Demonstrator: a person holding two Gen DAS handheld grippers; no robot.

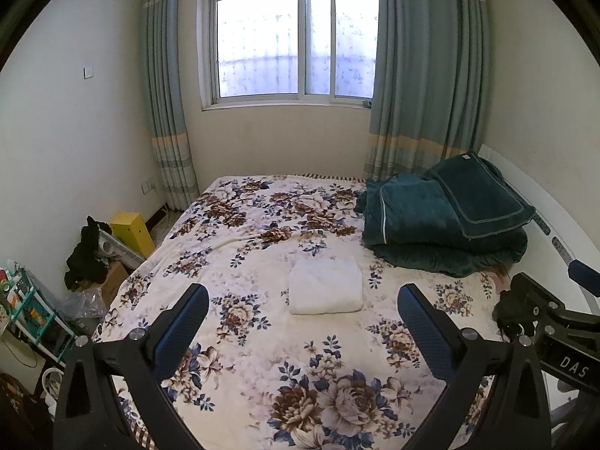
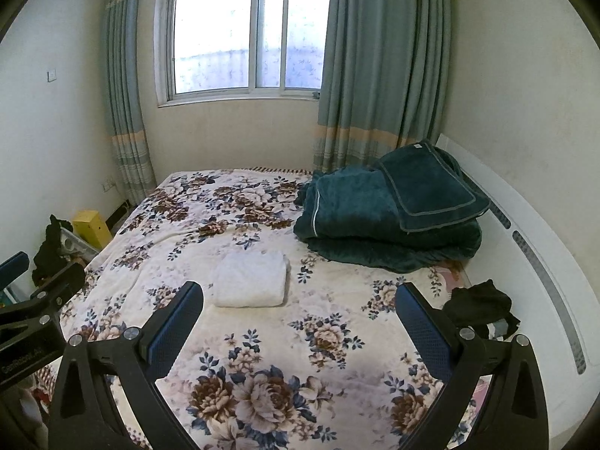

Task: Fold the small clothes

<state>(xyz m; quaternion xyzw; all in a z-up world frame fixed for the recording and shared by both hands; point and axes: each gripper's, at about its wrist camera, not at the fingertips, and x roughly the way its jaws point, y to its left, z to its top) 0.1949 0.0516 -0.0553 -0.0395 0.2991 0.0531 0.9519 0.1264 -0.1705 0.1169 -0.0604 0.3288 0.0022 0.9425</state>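
Observation:
A folded white cloth (image 1: 325, 285) lies flat in the middle of the floral bedspread (image 1: 262, 356); it also shows in the right wrist view (image 2: 250, 279). My left gripper (image 1: 303, 300) is open and empty, held above the bed, short of the cloth. My right gripper (image 2: 299, 297) is open and empty, to the right of the cloth. A crumpled black garment (image 2: 482, 305) lies at the bed's right edge, beside my right finger. In the left wrist view my right gripper's body (image 1: 543, 311) hides most of that garment.
A stack of dark green blankets (image 1: 446, 225) sits at the bed's far right. A white headboard (image 2: 543, 262) runs along the right. Left of the bed are a yellow box (image 1: 131, 232), dark clothes (image 1: 88, 258) and a shelf (image 1: 30, 311). Window and curtains stand behind.

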